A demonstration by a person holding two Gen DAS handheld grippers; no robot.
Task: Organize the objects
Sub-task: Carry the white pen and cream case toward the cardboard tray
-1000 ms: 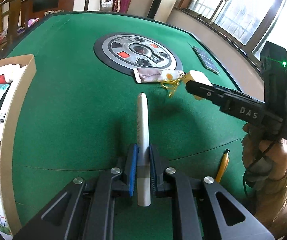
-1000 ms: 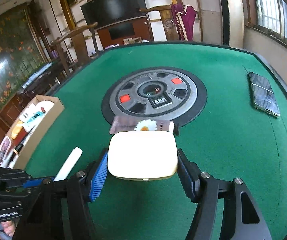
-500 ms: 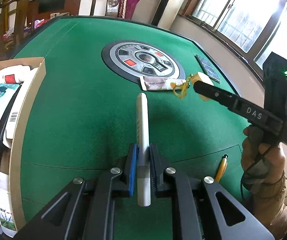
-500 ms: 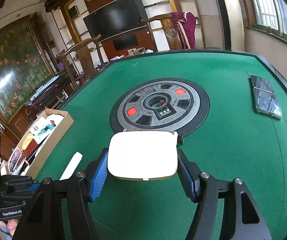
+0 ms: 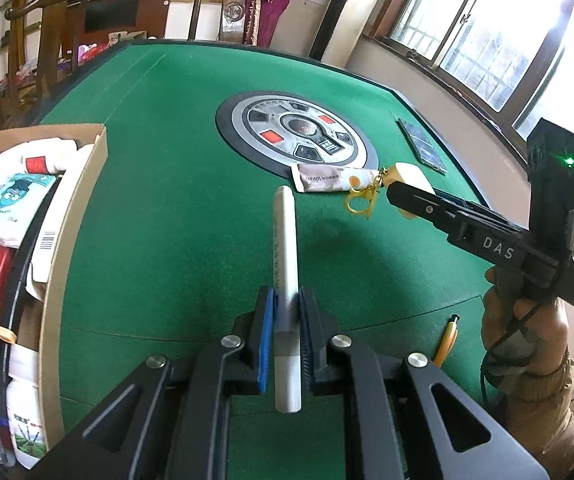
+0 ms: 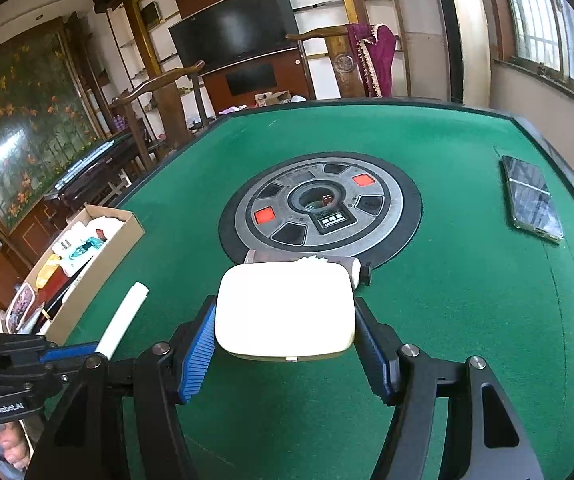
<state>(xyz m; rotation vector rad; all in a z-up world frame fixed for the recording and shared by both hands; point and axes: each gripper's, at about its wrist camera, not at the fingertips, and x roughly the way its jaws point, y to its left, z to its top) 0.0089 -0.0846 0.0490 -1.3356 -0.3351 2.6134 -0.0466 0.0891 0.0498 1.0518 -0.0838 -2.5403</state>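
Black tool (image 5: 286,312) frames (silver screws), blue pads (image 6: 197,350).

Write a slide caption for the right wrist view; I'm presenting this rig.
Right gripper holds a white case above the green table; box at left.

The worktop (image 5: 175,200) wore matt green felt, faintly napped. Its centre disc (image 5: 297,136) looked like brushed grey metal ringed in black plastic. The left hand-held gripper (image 5: 286,332) was matt black plastic with ribbed blue pads and bright metal screws; the tube (image 5: 285,248) in it looked smooth, pale and satiny. The case (image 6: 285,312) in the right hand-held gripper (image 6: 285,344) was smooth cream plastic, slightly glossy. The box (image 5: 71,216) at left was plain brown cardboard. The phone (image 6: 531,200) at far right shone like glass.
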